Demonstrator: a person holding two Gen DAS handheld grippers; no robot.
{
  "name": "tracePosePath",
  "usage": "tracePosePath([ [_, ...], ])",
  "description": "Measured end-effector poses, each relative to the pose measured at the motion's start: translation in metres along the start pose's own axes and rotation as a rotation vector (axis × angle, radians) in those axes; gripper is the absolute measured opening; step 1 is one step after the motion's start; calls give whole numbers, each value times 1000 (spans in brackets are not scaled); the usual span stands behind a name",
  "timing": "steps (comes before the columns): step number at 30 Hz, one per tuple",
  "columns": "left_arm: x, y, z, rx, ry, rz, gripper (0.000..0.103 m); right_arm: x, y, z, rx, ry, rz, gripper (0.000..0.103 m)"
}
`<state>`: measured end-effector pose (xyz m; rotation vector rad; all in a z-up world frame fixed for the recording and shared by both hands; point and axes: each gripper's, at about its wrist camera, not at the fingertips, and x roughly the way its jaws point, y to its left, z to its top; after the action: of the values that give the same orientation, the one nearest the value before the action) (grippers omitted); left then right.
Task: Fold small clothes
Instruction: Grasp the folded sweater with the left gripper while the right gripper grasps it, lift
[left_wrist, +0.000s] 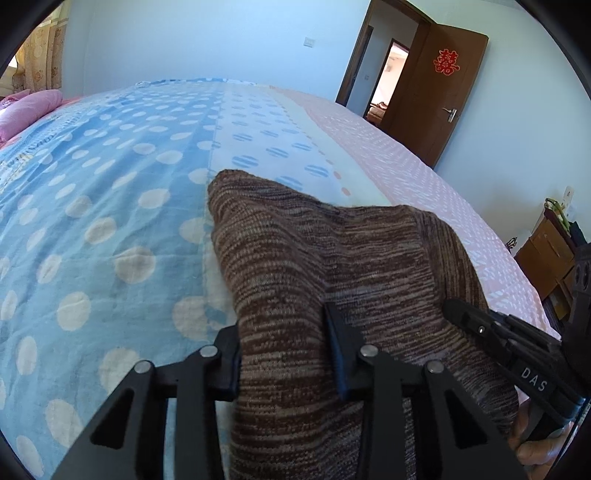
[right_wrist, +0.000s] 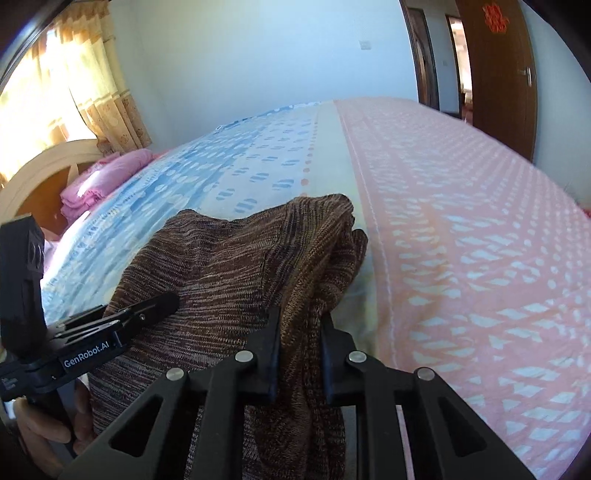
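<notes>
**Both tools clamp a brown knit garment above the bed**

The left tool (left_wrist: 286, 354) has its fingers set fairly wide apart, with a thick band of the brown knit garment (left_wrist: 332, 266) filling the whole gap between them; the cloth runs through the jaws and hangs below the tool. The right tool (right_wrist: 299, 350) is closed to a narrow gap, pinching a bunched fold of the same garment (right_wrist: 236, 266) between its two pads. In each wrist view the other tool appears at the side, its tip lying on the knit, so the two tools hold the garment close beside each other.

The garment spreads forward from the tools and its far part lies on the bed (left_wrist: 110, 206). Its far corner reaches the pale dotted strip (left_wrist: 266, 147) that runs between the blue spotted field and the pink patterned field (right_wrist: 461, 240) of the bedspread. On the right side the cloth is gathered into a rolled edge lying along the border of the pink field.

Ahead of the garment the bedspread runs flat to the far wall. To the left the blue field reaches a folded pink quilt (right_wrist: 99, 181) near the headboard (right_wrist: 33, 173) and the curtains (right_wrist: 92, 85). To the right the bed edge falls away toward an open brown door (left_wrist: 439, 96) and a wooden cabinet (left_wrist: 546, 258).
</notes>
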<state>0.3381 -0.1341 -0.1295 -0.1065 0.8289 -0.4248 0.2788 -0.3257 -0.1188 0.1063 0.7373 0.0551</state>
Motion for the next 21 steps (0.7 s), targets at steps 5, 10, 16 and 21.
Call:
tracePosePath([
  [5, -12, 0, 1, -13, -32, -5, 31, -31, 29, 5, -57, -74, -96, 17],
  [10, -40, -12, 4, 8, -102, -12, 30, -83, 59, 2, -131, -214, -185, 16],
  [16, -86, -43, 2, 81, -206, -34, 30, -140, 67, -10, -107, -343, -249, 16],
  [21, -106, -72, -7, 129, -202, -90, 30, -178, 47, -19, -31, -369, -264, 16],
])
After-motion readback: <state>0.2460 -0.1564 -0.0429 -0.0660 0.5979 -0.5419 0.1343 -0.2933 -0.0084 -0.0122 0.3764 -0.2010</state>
